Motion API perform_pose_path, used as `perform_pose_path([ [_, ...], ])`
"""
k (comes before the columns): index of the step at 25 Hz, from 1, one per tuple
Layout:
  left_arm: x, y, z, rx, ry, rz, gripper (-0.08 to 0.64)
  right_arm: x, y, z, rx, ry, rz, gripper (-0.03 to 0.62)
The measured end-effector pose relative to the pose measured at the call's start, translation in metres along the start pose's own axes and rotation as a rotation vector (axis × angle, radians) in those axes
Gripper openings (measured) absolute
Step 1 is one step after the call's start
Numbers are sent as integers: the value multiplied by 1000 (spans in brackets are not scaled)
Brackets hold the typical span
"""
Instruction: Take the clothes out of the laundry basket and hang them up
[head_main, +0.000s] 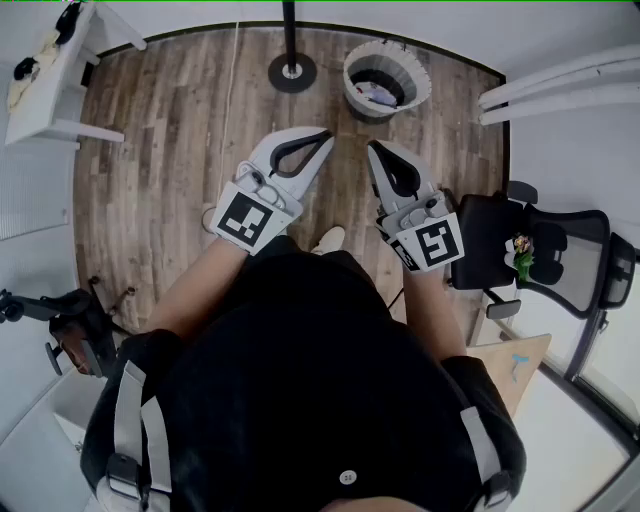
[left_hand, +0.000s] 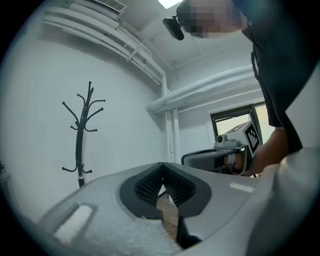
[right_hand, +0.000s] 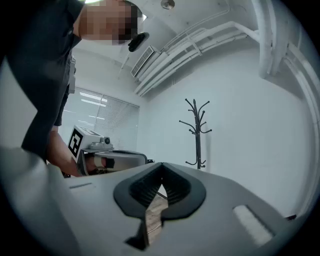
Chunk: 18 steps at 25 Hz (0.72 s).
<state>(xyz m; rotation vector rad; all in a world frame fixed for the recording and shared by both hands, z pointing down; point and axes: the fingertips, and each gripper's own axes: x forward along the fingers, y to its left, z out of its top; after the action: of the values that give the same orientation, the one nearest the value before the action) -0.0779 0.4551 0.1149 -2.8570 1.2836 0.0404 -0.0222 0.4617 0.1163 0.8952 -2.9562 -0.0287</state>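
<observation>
Both grippers are empty. Left gripper (head_main: 322, 138): jaws closed, tips touching, and only the wooden floor (head_main: 160, 180) shows through the loop behind the tips. Right gripper (head_main: 376, 150): same, jaws together, holding nothing. Both are held level in front of the person's torso, side by side, tips angled in toward each other with a small gap between the two.

Laundry basket (head_main: 421, 88) sits on the floor at the far side, slightly right of centre, well apart from both grippers. Clothes (head_main: 376, 94) are inside it as a small bundle low in the basket; can't tell the pieces apart.

Coat stand (head_main: 291, 70) is just left of the basket, round base on the floor, pole upright. Both gripper views show its branching hooks against the white wall.

Black office chair (head_main: 560, 255) is at the right, near the right gripper. White tabletop (head_main: 45, 95) is at the far left with a few small items on it, too small to identify.
</observation>
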Motion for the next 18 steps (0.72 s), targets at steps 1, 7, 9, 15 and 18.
perform_pose_path([
  [1,0,2,0,2,-1,1,2,2,0,-1,1,1,2,-12],
  [7,4,6,-3,3,3,-5,2,7,-3,-5,13,11,6,-12],
  [9,6,4,-4,4,6,-10,2,4,-5,-7,14,13,0,-12],
  [15,14,-3,-3,6,7,-23,2,-3,-10,-4,9,0,-11,-12],
  [18,16,-8,-3,9,5,-31,2,-8,-13,-3,7,-7,-33,3],
])
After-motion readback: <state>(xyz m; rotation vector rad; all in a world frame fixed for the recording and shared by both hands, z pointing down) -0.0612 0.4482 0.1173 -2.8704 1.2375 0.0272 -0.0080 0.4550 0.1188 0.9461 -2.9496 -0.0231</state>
